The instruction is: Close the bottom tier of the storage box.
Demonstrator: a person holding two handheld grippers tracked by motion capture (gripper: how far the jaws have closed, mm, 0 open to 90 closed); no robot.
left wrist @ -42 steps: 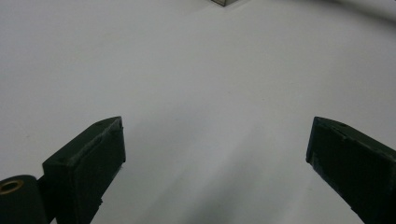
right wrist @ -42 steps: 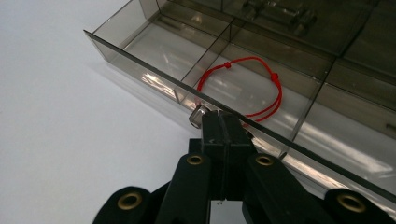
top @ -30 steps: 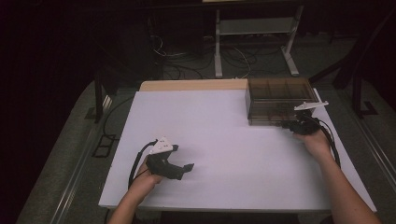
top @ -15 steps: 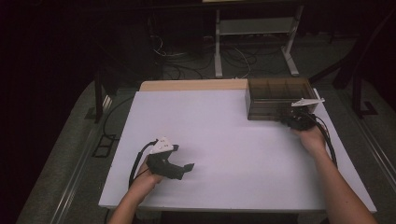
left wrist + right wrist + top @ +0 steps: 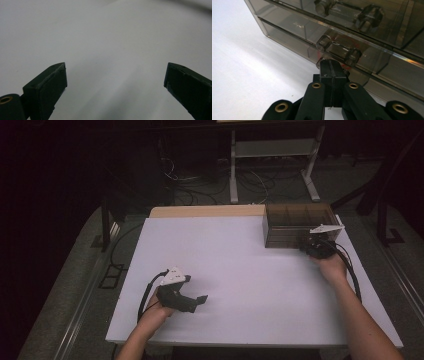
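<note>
Hovering just below the lower drawer handle (image 5: 338, 50) of the smoky clear drawer box (image 5: 295, 222), the right claw (image 5: 333, 67) has its jaws pressed flat together with nothing between them. The handle, a clear bar between two round knobs, sits just above and ahead of the tips; a second handle (image 5: 348, 11) lies farther up. The risk, as I judge it, is that pressed-together tips cannot take the bar: pushed forward, they would butt the drawer front and shove the light box across the white counter (image 5: 240, 270), or slip under the handle and scrape it. Spreading too late, so close in, could knock a knob. The left claw (image 5: 115, 82) lies well apart from the box, jaws spread wide over bare counter, bracing nothing.
</note>
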